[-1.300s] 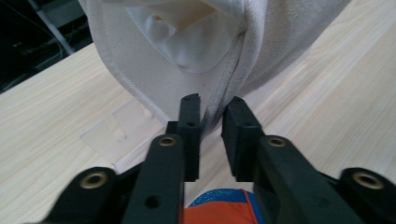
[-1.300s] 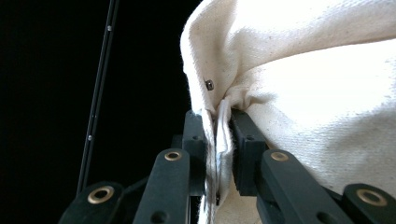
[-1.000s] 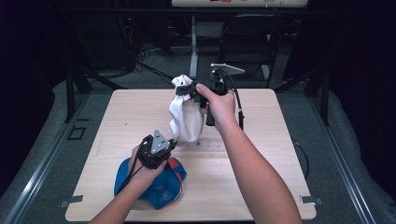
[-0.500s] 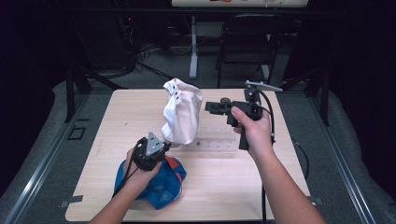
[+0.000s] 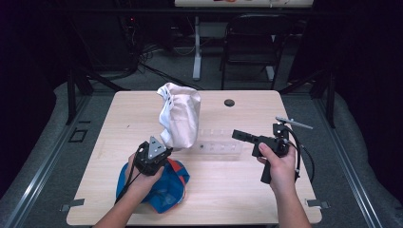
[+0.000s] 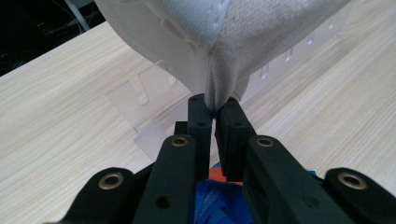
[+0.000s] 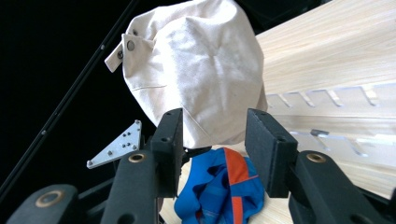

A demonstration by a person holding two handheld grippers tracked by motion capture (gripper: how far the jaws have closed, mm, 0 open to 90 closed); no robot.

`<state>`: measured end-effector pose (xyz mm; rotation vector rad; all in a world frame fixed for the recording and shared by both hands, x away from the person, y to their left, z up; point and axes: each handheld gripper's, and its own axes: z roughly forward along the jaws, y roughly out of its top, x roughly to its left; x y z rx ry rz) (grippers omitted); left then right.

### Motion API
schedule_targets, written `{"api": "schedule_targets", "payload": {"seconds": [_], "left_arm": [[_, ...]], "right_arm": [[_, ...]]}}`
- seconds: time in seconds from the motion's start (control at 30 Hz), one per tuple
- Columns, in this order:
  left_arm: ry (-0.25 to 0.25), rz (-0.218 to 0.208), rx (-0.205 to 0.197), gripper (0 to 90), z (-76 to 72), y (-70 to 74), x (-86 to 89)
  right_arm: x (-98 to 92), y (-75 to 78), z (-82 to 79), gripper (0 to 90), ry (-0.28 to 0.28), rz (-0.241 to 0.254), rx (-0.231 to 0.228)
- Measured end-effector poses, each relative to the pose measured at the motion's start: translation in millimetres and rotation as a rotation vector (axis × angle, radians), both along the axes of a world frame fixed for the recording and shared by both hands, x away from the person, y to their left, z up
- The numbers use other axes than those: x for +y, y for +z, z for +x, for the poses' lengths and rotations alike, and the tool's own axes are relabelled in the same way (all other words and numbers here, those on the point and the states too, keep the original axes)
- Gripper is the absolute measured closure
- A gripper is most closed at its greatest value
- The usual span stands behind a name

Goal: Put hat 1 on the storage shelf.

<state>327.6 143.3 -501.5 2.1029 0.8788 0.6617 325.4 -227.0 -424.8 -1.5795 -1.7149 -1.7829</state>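
We are pinching the lower edge of a cream cloth cap (image 5: pixel 180 118) with our left gripper (image 5: pixel 164 142), whose black jaws are pressing flat together on a gathered fold of the fabric along a stitched seam. The cap (image 6: pixel 261 37) is standing up in a soft, rounded dome of coarse woven canvas above the pale wooden table (image 5: pixel 119 123), near its middle, and a small strap with metal snaps is sticking out near its crown. A clear plastic rack (image 5: pixel 218 147) with slanted slots cut into it is lying flat on the wood just beside the cap, stretching toward our right gripper (image 5: pixel 237 134). That gripper is hanging off to the right, well apart from the cap, and its jaws have just been closing a little yet are standing apart with nothing between the ribbed pads. Under our left hand (image 5: pixel 142 178) a crumpled blue cloth (image 5: pixel 164 192) with orange stripes is resting on the table.
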Motion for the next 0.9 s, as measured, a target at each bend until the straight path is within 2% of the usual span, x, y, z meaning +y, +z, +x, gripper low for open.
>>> {"api": "schedule_targets", "payload": {"seconds": [0.03,0.07,0.13,0.23,0.33,0.43,0.57,0.67,0.9], "left_arm": [[0.004,-0.006,0.005,85.4,-0.4,-0.7,-1.7],[0.005,0.007,0.004,85.5,-0.6,-0.9,-2.7],[0.008,0.009,0.007,85.5,-0.7,-1.9,-4.1],[0.009,0.015,0.015,85.5,1.2,-2.6,-3.4],[0.020,-0.008,0.028,85.4,3.3,-2.4,-0.8],[0.035,-0.035,0.048,85.4,5.6,-1.6,3.4],[0.036,-0.027,0.062,85.3,6.8,-3.9,3.6],[0.033,0.005,0.064,85.4,7.7,-8.6,-0.1],[0.027,0.028,0.039,85.2,4.2,-11.2,-3.6]], "right_arm": [[-1.9,-1.6,-2.9,56.6,-0.006,0.001,-0.004],[-2.7,-3.0,-5.6,56.6,-0.027,0.004,-0.005],[-6.0,-6.8,-9.6,58.3,-0.028,-0.009,-0.020],[-8.0,-8.7,-10.0,57.2,-0.034,-0.036,-0.016],[-10.8,-11.0,-11.3,55.5,-0.059,-0.039,-0.019],[-10.4,-15.1,-10.8,55.0,-0.049,-0.041,0.000],[-8.3,-19.5,-9.7,55.0,-0.052,-0.067,0.012],[-7.5,-21.8,-9.2,54.8,-0.050,-0.069,0.019],[-4.3,-27.0,-9.4,54.7,-0.045,-0.086,0.032]]}}
